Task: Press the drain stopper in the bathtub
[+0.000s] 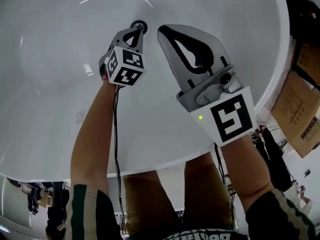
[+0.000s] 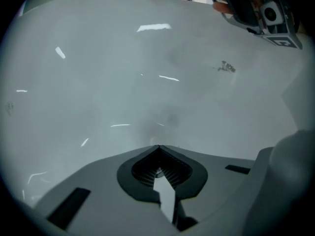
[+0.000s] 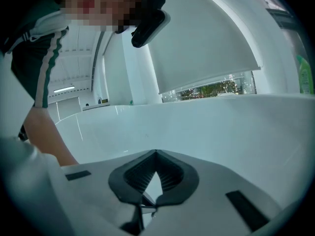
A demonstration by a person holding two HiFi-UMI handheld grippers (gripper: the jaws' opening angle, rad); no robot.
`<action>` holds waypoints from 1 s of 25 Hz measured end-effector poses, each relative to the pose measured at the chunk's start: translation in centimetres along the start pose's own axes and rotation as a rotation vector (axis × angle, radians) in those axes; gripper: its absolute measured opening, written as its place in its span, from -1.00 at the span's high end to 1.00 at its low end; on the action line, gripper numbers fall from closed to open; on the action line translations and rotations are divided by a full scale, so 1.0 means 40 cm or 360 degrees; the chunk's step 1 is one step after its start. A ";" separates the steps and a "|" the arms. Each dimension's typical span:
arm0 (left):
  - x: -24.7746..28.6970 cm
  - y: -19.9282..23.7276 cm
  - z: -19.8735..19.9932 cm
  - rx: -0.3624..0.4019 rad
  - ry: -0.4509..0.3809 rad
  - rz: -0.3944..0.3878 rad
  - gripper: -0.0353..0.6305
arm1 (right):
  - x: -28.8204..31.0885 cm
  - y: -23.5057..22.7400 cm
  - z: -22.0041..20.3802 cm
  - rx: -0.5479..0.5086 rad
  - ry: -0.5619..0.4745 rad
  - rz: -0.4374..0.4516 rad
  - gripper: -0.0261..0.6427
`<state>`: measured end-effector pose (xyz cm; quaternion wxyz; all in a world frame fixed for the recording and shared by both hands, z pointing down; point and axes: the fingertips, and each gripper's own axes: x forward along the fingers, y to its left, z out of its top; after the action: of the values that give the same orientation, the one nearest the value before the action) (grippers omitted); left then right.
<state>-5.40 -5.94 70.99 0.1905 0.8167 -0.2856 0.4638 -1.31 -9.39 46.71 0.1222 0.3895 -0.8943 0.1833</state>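
Note:
The round chrome drain stopper sits in the floor of the white bathtub at the top middle of the head view. My left gripper is shut, and its tips rest on the stopper's near edge. In the left gripper view the shut left gripper points down at the bathtub floor and its jaws hide the stopper. My right gripper is shut on nothing and hangs just right of the stopper, nearer the camera. In its own view the right gripper faces the bathtub wall.
The tub's curved rim runs across the bottom of the head view, with the person's legs behind it. Cardboard boxes stand outside the tub at the right. A black cable hangs along the left forearm. A small scuff marks the tub floor.

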 end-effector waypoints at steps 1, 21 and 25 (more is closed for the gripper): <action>0.014 0.000 -0.010 -0.0016 0.0012 -0.0007 0.88 | 0.003 -0.002 -0.010 -0.0008 0.0027 -0.0006 0.89; 0.174 0.039 -0.122 -0.0154 0.0224 -0.0045 0.88 | 0.172 -0.040 -0.018 -0.0158 0.0126 0.0014 0.89; 0.197 0.042 -0.124 -0.0171 0.0253 -0.0052 0.88 | 0.156 -0.061 -0.056 -0.0095 0.0126 -0.0040 0.89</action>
<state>-6.49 -6.63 80.36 0.2636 0.7705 -0.2808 0.5080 -3.49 -14.04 51.56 0.1714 0.3892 -0.8889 0.1704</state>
